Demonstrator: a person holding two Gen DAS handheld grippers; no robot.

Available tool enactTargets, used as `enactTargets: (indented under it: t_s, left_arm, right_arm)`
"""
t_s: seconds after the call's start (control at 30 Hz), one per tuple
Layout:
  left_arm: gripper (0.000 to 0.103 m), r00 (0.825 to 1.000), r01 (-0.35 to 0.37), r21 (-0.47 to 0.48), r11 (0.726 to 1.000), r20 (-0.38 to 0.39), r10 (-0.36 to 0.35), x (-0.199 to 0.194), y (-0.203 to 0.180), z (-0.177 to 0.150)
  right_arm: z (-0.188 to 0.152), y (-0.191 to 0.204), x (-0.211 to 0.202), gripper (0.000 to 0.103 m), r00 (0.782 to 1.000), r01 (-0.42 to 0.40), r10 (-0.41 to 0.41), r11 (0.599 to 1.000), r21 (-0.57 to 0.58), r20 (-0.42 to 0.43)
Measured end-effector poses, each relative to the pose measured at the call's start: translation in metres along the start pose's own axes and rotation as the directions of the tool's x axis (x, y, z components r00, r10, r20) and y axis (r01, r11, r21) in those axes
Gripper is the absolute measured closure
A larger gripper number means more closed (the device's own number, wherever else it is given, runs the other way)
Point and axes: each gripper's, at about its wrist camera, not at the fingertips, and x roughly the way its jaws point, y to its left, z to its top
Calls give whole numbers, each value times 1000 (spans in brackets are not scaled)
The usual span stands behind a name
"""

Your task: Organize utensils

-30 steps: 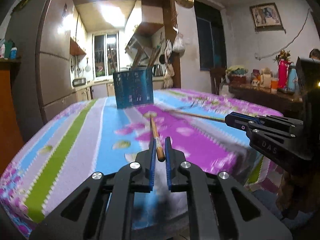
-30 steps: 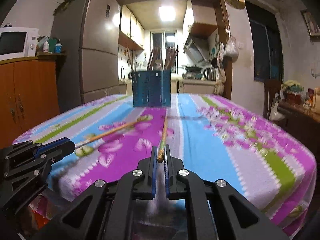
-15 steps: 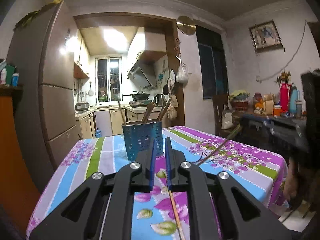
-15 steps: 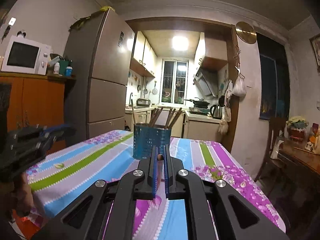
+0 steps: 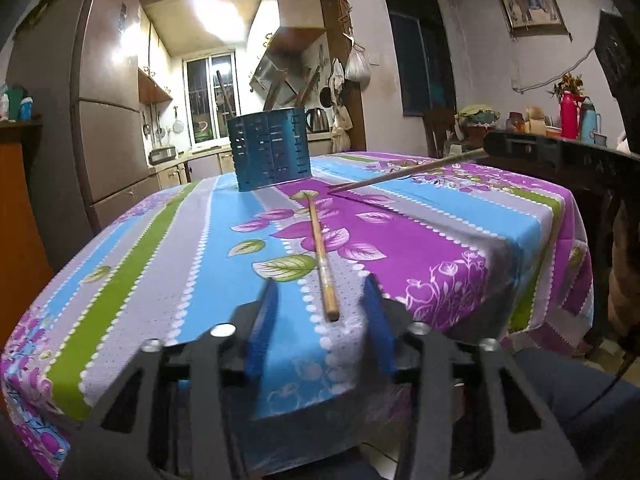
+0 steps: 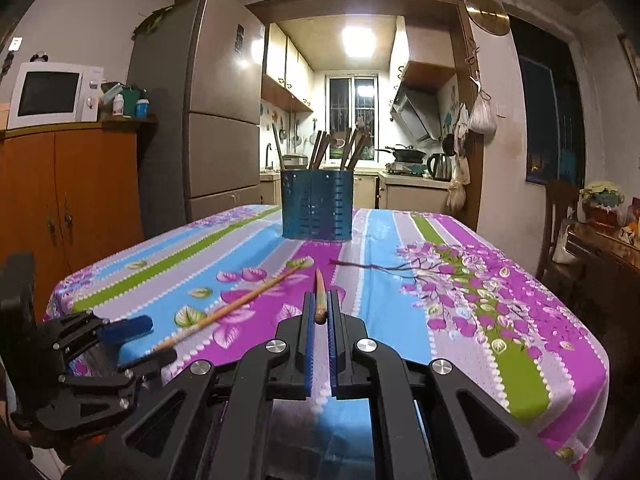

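Observation:
A blue perforated utensil holder (image 5: 270, 150) (image 6: 317, 204) with several wooden utensils stands at the far middle of the table. A wooden chopstick (image 5: 322, 252) (image 6: 224, 312) lies on the floral cloth. My left gripper (image 5: 320, 322) (image 6: 136, 340) is open, its blue pads either side of the chopstick's near end. My right gripper (image 6: 320, 312) (image 5: 520, 146) is shut on a second chopstick (image 6: 320, 296) (image 5: 404, 174), which it holds slanted with its far tip near the cloth.
The table carries a striped floral cloth (image 6: 460, 300). A fridge (image 6: 216, 120) and a wooden cabinet (image 6: 68, 196) with a microwave stand at the left. A sideboard (image 5: 560, 136) with flasks is at the right, beside a chair (image 6: 560, 216).
Both grippers swung up and came back down to the table. My left gripper has opened and its chopstick lies on the cloth between the pads. My right gripper stays shut on its chopstick.

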Motion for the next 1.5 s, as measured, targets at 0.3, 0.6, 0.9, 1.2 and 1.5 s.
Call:
enactTargets:
  t_s: [0.3,0.6,0.9,1.2,1.5]
  left_arm:
    - [98,1000,1,30,1000,6,-1,-1,-12,4]
    - [98,991,-10,60,998,132,2,-30,-11,53]
    - [98,956,-61,74,995,290,37,-22,-3,121]
    - [98,954,-84,75,994,294,58,2,5,179]
    - [98,970,-39,1,999,240,38,19,42,205]
  right_arm:
    - [6,1,-1,96,1000,-1,1,1000,-7,31]
    - [30,0,-12,96,995,6,0,998,-63,103]
    - [86,-13,-4,96,986,-25,42,994,-110,163]
    - [144,-34,41,96,989,-94,101,993,-71,104]
    - [186,-48,85,96,987,-157,157,988,2,-12]
